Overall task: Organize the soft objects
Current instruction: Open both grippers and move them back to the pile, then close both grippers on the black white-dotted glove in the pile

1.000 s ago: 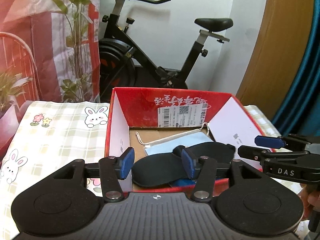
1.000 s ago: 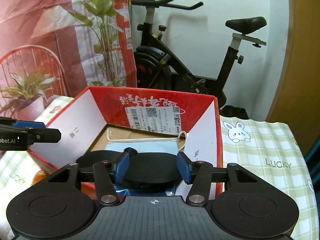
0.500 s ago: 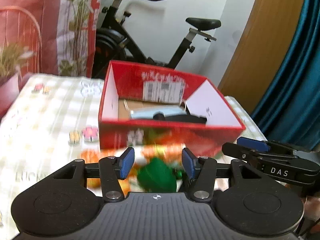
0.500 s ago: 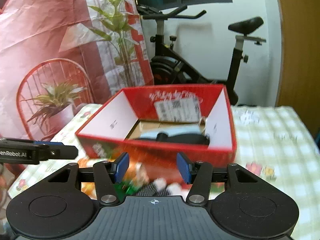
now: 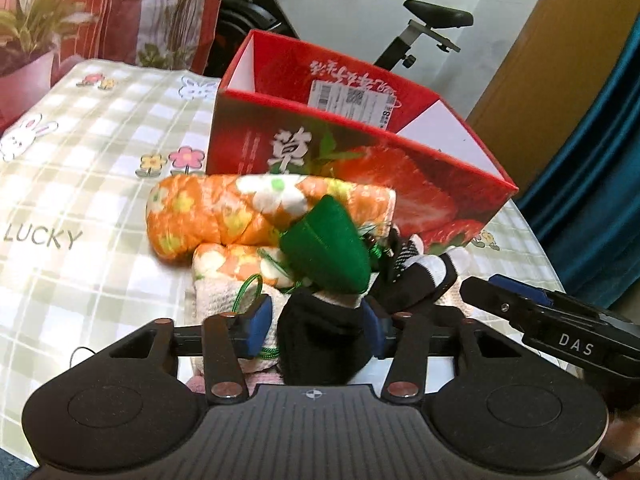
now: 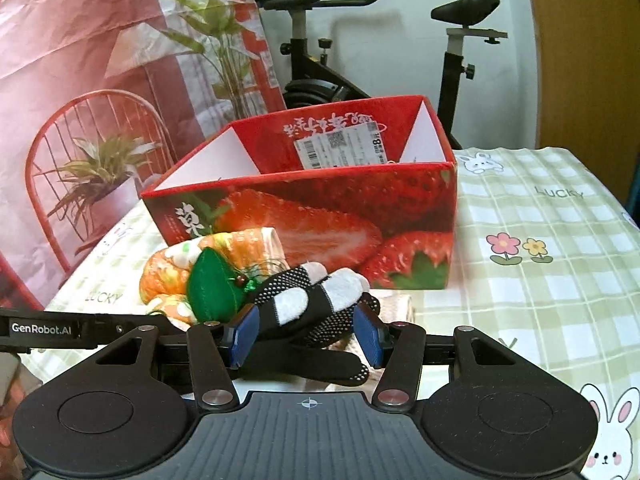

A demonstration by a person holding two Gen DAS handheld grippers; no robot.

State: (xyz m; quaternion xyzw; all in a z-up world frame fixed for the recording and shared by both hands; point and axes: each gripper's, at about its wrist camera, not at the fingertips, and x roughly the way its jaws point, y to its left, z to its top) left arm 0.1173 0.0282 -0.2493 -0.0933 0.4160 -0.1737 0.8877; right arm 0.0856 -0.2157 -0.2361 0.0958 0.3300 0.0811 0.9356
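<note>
A pile of soft things lies in front of the red strawberry box (image 5: 360, 152) (image 6: 320, 216): an orange flowered cloth roll (image 5: 224, 212) (image 6: 168, 268), a green felt pouch (image 5: 328, 248) (image 6: 212, 284), and a black and white dotted glove (image 6: 312, 304) (image 5: 416, 272). My left gripper (image 5: 316, 328) is open, low over a black soft item (image 5: 320, 340) beside the pouch. My right gripper (image 6: 306, 334) is open with its pads either side of the glove. Each gripper shows in the other's view.
The box stands on a checked green tablecloth (image 6: 540, 272) with rabbits and flowers. Behind are an exercise bike (image 6: 320, 60), a red chair with a potted plant (image 6: 92, 172), and a blue curtain (image 5: 592, 200) at right.
Both grippers have pulled back from over the box and dropped low in front of it, so the box inside is out of sight and the pile of soft things now lies between the fingers.
</note>
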